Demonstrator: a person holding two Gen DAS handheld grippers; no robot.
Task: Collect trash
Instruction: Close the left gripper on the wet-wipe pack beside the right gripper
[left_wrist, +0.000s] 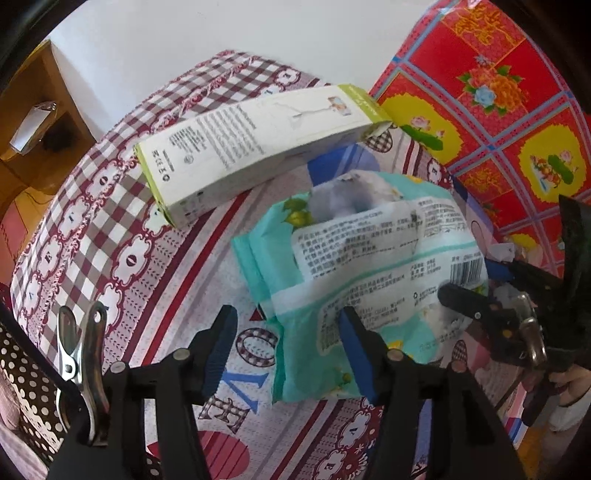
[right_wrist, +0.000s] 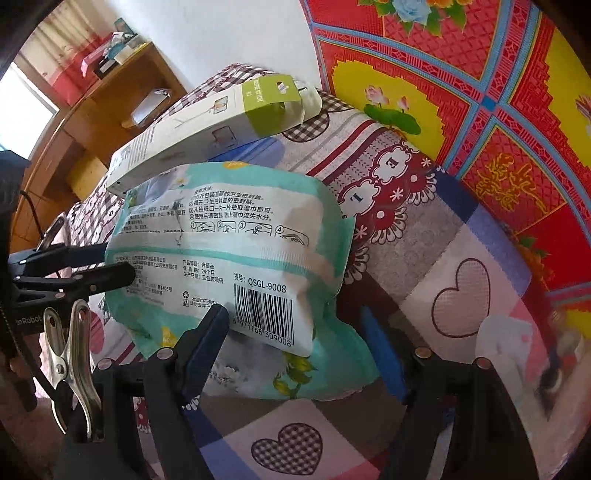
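A teal and white wet-wipes pack (left_wrist: 369, 258) (right_wrist: 236, 266) lies label side up on the patterned bedspread (left_wrist: 110, 236) (right_wrist: 461, 280). My left gripper (left_wrist: 288, 350) is open over the pack's near left corner. Its right finger rests above the pack and its left finger stands over bare cloth. My right gripper (right_wrist: 295, 339) is open and straddles the barcode end, with its blue pad beside the pack's edge. In the left wrist view the right gripper (left_wrist: 476, 284) comes in from the right. In the right wrist view the left gripper (right_wrist: 114, 266) comes in from the left.
A long white and green carton (left_wrist: 258, 147) (right_wrist: 207, 125) lies just beyond the pack. A red floral quilt (left_wrist: 498, 110) (right_wrist: 480, 110) rises on the right. A wooden desk (left_wrist: 33, 129) (right_wrist: 92, 122) stands past the bed's far left. A person's hand (left_wrist: 569, 387) holds the right gripper.
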